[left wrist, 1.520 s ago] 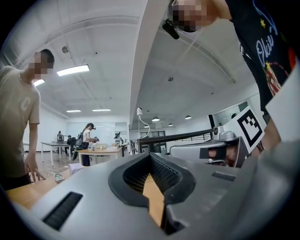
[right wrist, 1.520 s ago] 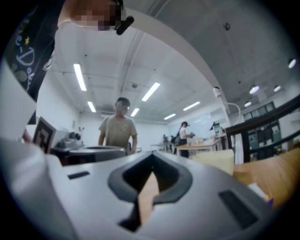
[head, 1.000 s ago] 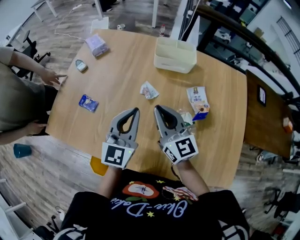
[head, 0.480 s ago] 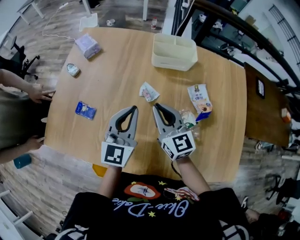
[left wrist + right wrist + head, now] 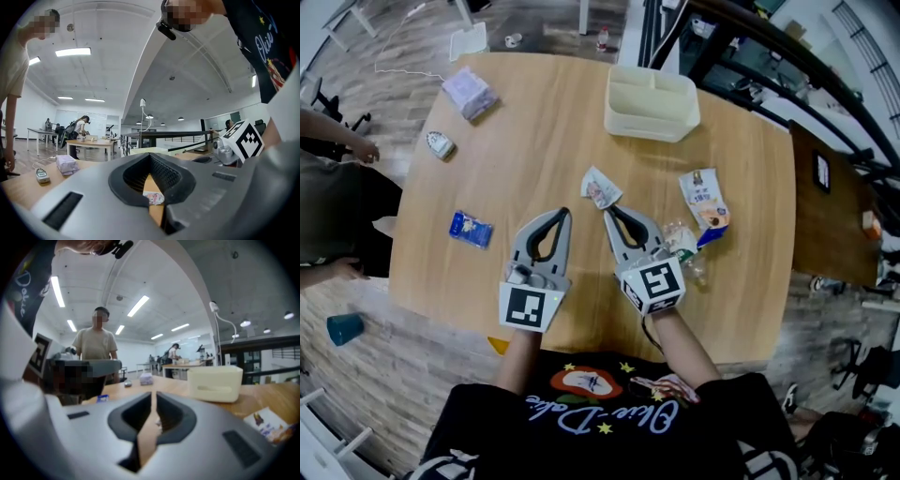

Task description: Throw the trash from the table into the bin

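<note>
A crumpled white wrapper (image 5: 600, 186) lies mid-table, just beyond my two grippers. My right gripper (image 5: 607, 211) is shut and empty, with its tip a short way from the wrapper. Beside it, my left gripper (image 5: 563, 214) is also shut and holds nothing. Through the left jaws' loop the wrapper (image 5: 154, 198) shows on the wood. The cream bin (image 5: 651, 103) stands at the table's far edge and appears ahead of the right gripper (image 5: 153, 397) as the bin (image 5: 215, 383). A printed snack packet (image 5: 705, 202) and clear plastic trash (image 5: 684, 246) lie right of the right gripper.
A blue packet (image 5: 471, 229), a small grey item (image 5: 441, 144) and a purple tissue pack (image 5: 469, 92) lie on the left part of the table (image 5: 534, 141). A person (image 5: 337, 216) stands at the table's left edge. A darker side table (image 5: 834, 234) adjoins on the right.
Both grippers have moved a little forward over the table, and the right tip is now close to the crumpled wrapper. The person at left has drawn their hand off the table.
</note>
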`<action>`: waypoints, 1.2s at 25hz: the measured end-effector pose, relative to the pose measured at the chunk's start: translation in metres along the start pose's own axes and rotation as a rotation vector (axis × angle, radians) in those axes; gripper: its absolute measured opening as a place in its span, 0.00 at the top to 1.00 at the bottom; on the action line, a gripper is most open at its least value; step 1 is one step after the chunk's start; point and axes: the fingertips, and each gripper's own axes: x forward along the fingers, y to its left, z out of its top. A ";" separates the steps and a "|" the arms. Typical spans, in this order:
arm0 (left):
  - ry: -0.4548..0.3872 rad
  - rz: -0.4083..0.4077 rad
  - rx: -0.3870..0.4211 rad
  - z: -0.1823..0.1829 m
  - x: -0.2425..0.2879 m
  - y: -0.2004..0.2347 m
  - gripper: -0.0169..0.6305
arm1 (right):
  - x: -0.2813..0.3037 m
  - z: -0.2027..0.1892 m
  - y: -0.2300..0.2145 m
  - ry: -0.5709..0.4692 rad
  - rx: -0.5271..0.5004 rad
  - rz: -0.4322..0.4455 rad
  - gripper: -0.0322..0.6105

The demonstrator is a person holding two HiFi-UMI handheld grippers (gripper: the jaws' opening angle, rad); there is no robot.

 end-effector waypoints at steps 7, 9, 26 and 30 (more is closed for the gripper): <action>-0.014 0.008 -0.006 -0.001 0.007 0.009 0.96 | 0.012 -0.015 -0.009 0.051 -0.009 -0.020 0.94; -0.006 0.007 -0.007 -0.004 0.009 0.009 0.96 | 0.014 -0.021 -0.011 0.070 -0.009 -0.022 0.94; 0.011 0.023 -0.031 -0.017 0.012 0.023 0.96 | 0.051 -0.069 -0.007 0.326 -0.181 0.054 0.65; 0.019 0.033 -0.040 -0.021 0.011 0.029 0.96 | 0.058 -0.083 -0.013 0.377 -0.179 0.036 0.65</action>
